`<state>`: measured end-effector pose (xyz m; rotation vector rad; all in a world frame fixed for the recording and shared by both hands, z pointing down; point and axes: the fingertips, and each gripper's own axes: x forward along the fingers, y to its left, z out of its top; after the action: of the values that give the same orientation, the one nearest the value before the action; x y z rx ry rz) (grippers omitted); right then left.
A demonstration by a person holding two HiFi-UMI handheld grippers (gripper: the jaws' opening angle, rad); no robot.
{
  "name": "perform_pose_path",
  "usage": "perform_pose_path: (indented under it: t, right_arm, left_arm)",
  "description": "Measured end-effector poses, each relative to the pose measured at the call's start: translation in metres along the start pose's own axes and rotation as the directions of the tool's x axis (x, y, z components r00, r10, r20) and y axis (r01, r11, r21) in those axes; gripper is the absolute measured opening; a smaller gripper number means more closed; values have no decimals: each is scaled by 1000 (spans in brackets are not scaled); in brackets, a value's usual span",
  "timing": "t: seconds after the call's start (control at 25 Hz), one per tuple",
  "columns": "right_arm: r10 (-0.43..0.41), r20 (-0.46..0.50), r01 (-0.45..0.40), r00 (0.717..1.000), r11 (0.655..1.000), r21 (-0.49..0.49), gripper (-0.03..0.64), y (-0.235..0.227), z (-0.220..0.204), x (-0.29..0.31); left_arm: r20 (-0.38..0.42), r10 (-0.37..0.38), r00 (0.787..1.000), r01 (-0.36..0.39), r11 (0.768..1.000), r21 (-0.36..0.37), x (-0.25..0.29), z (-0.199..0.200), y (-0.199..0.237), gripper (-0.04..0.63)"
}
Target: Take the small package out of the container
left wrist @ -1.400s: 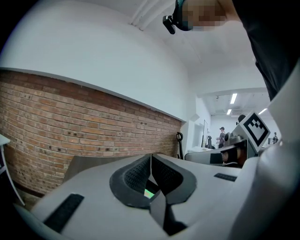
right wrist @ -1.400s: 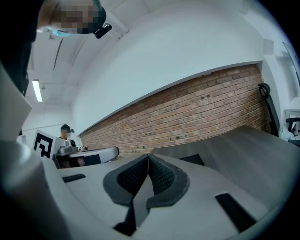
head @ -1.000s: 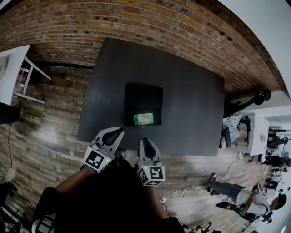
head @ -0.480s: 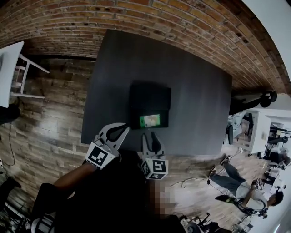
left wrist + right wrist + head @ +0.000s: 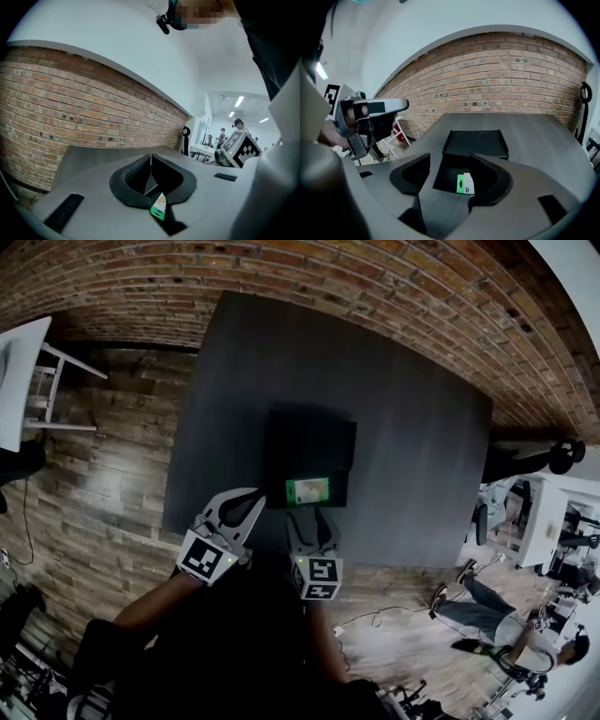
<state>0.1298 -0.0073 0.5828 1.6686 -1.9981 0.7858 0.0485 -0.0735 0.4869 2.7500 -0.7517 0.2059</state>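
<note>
The small package [image 5: 307, 489], green and white, lies inside the black container [image 5: 309, 432], against its near wall. The container sits in the middle of the dark surface [image 5: 412, 427], with bare top all round it. The right claw [image 5: 310, 518] hangs just short of the container's near rim. Its jaws are apart and have just been opening, with nothing between the pads. The left claw [image 5: 251, 499] is beside it at the surface's near edge, tips together and empty. A wooden floor [image 5: 103, 474] and a brick wall [image 5: 281, 277] border the surface.

Even light, soft shadows, fisheye bending (dark corners)
</note>
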Motion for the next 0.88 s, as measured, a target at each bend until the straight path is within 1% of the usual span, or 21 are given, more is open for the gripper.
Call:
perform_pose_path:
  t: [0.24, 0.36, 0.52, 0.76, 0.88]
  right_arm:
    - [15, -89, -17, 996, 1000, -25, 282, -21, -19, 19]
    - [10, -128, -14, 992, 999, -31, 297, -35, -30, 29]
    - [-3, -167, -4, 986, 999, -42, 316, -47, -42, 42]
    - [-16, -236, 8, 971, 999, -37, 345, -60, -60, 61]
    - [-24, -269, 14, 963, 999, -39, 357, -68, -68, 71]
  left_arm:
    - [-19, 17, 1000, -17, 1000, -13, 28, -10, -2, 37]
    - [-40, 20, 999, -20, 1000, -16, 41, -18, -2, 37]
    - [-45, 31, 998, -33, 999, -32, 52, -25, 2, 37]
    - [-66, 40, 997, -43, 998, -42, 64, -34, 10, 37]
    - [-73, 46, 996, -51, 997, -58, 70, -38, 16, 37]
